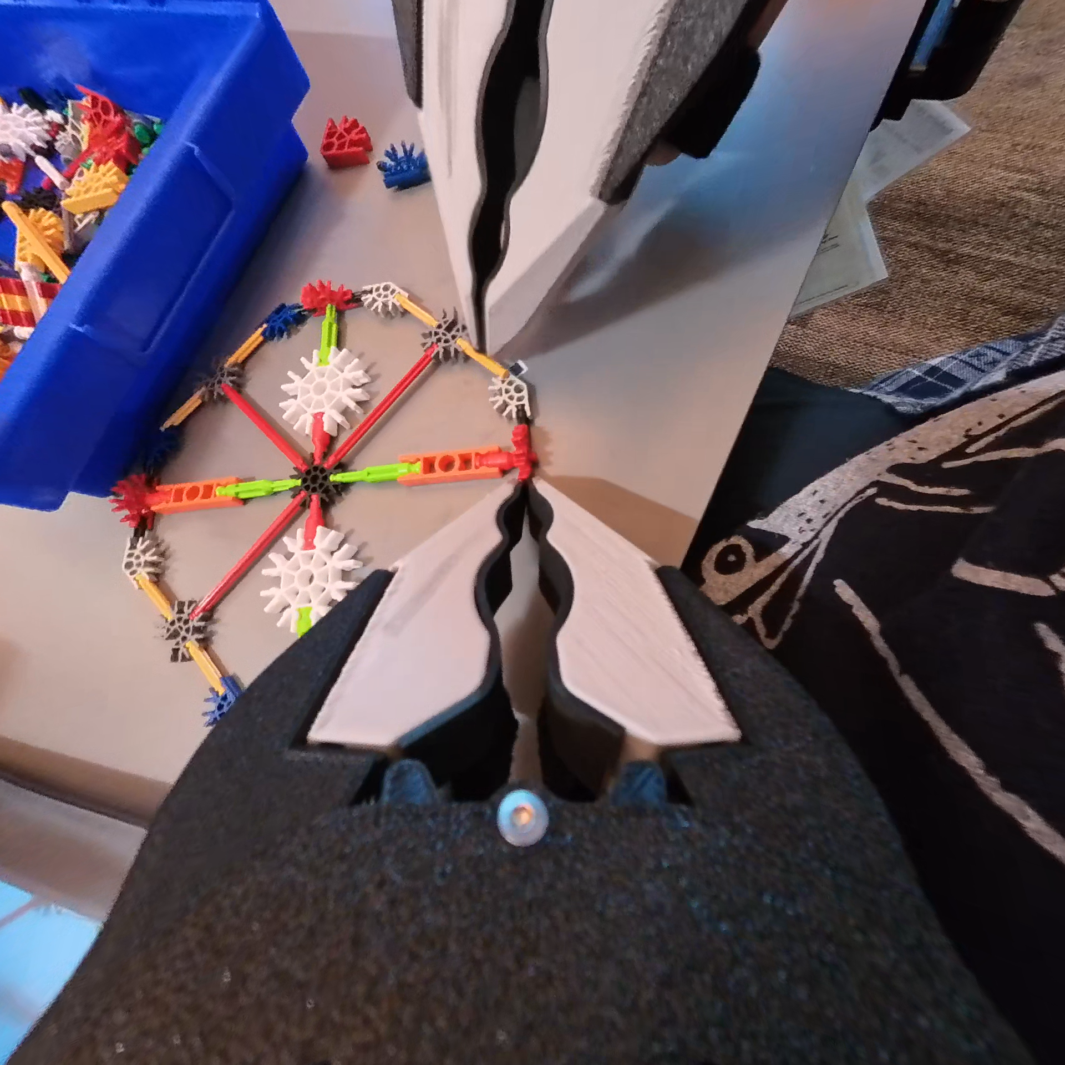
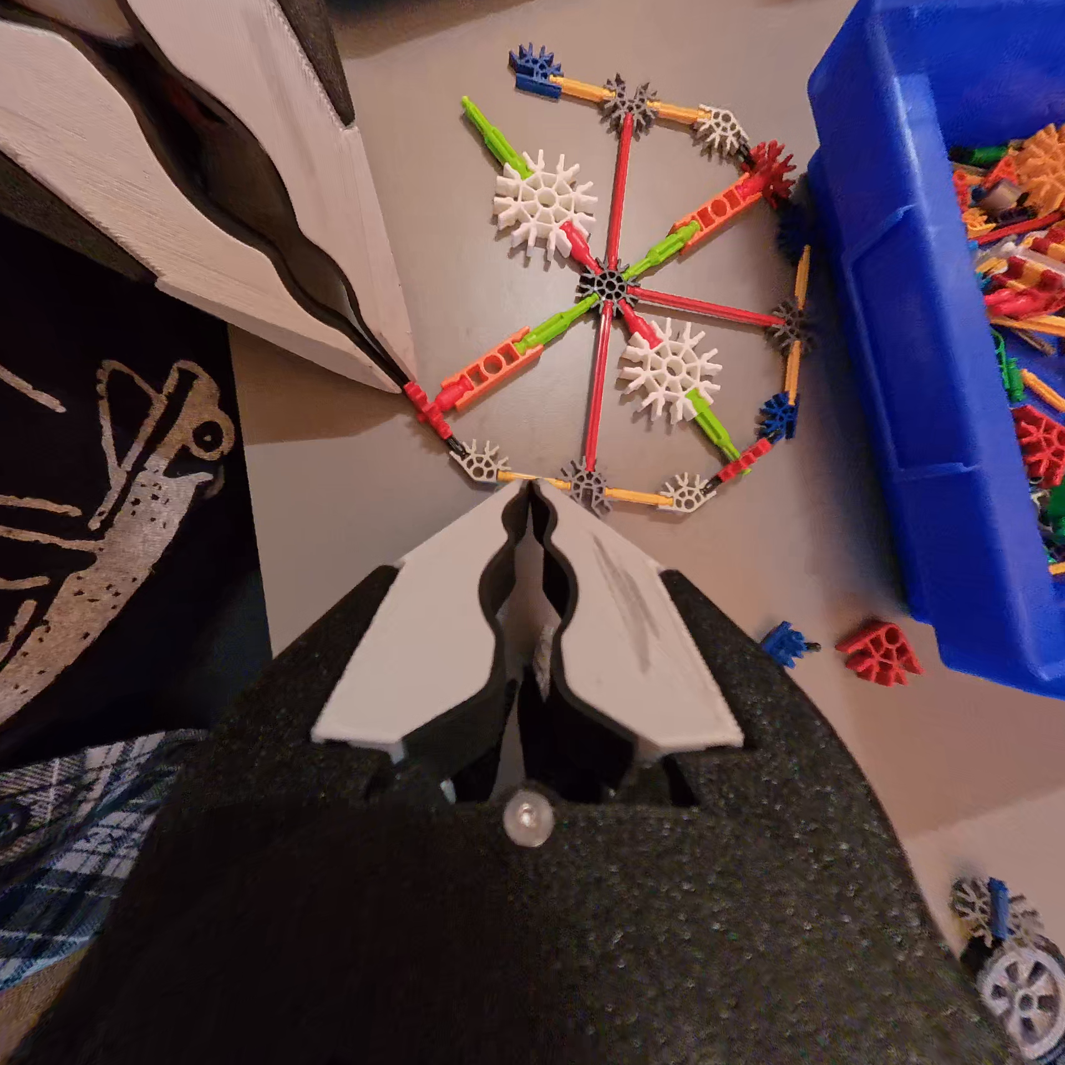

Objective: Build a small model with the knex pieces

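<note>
A flat spoked wheel [image 2: 608, 285] of plastic rods and connectors lies on the grey table [image 2: 357, 518], its far rim just beside a blue bin [image 2: 899, 346] heaped with loose parts; the left gripper [image 1: 525, 490] has its jaws drawn tight, and they appear to pinch the lower prong of the red connector [image 1: 521, 458] at the near rim; the right gripper [image 2: 529, 488] is likewise clenched, its tips seemingly nipping the thin yellow rod [image 2: 518, 477] between a pale grey connector [image 2: 481, 461] and a dark one [image 2: 585, 484], though the rod is so thin that the bite is hard to confirm; the two grippers meet the rim at neighbouring spots, close together. The wheel's clearest axis is the orange-and-green spoke line, running from the held red connector through the black hub [image 1: 314, 478] towards the bin; the rim is open on one side, where a green rod [image 2: 490, 135] ends free. A loose red piece [image 2: 879, 651] and a small blue one [image 2: 784, 642] lie near the bin; a small wheeled assembly [image 2: 1014, 991] sits at the table's edge.
</note>
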Tool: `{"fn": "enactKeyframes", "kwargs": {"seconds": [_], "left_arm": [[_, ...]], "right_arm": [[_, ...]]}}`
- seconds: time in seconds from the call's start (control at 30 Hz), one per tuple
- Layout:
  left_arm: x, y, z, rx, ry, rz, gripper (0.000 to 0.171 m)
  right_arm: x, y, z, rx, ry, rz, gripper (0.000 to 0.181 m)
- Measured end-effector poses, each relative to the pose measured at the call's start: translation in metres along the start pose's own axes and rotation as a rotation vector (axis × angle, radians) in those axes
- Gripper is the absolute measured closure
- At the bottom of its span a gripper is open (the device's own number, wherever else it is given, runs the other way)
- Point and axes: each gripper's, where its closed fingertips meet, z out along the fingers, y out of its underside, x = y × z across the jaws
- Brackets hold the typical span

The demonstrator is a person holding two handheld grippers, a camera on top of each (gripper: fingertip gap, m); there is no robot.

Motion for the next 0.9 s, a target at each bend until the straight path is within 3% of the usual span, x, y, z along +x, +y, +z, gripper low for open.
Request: {"fn": "enactKeyframes", "kwargs": {"seconds": [0.63, 0.9], "left_arm": [[0.0015, -0.0011, -0.0001, 0.002, 0.019, -0.007, 0.171], [0.0019, -0.0018, 0.0002, 0.004, 0.02, -0.006, 0.171]], "right_arm": [[-0.0043, -0.0019, 0.0045, -0.057, -0.04, -0.02, 0.181], [-0.0053, 0.0005, 0.0064, -0.206, -0.021, -0.128, 0.181]]}}
